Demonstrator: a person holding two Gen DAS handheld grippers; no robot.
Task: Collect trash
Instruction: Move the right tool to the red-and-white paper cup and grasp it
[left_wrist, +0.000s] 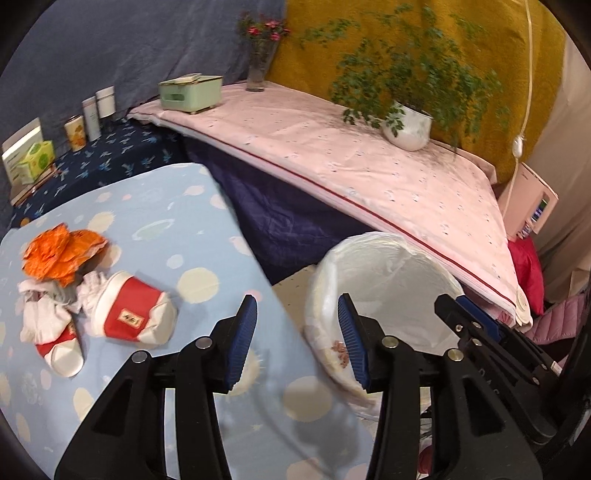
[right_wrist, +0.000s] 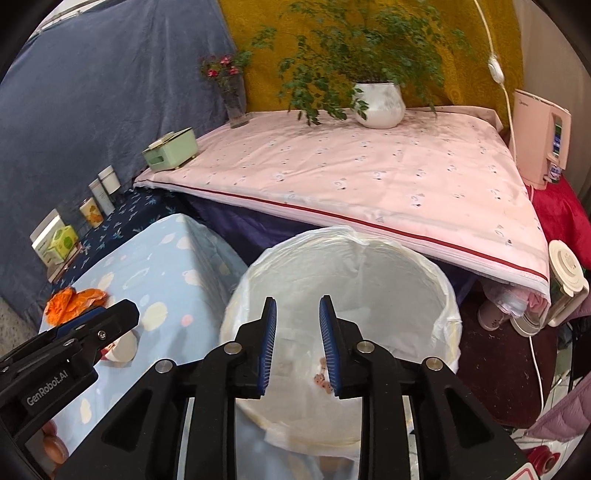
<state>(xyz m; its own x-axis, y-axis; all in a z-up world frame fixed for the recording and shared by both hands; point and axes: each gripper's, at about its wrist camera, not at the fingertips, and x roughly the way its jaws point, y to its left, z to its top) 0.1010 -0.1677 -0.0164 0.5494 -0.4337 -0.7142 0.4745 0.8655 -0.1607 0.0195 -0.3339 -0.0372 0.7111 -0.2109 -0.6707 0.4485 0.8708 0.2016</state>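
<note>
beside the lined bin, both the left gripper and right gripper gape empty; the crushed red cup looks light and crumply, best pinched across its flattened rim.

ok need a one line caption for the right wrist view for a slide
Right gripper, jaws open and empty, poised over the bag-lined trash bin beside the blue table.

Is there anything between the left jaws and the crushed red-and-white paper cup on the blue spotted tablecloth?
Nothing visible. The left gripper, jaws open and empty, has only bare blue spotted tablecloth between it and the crushed red-and-white paper cup. White tissues and an orange wrapper lie beyond the cup.
</note>
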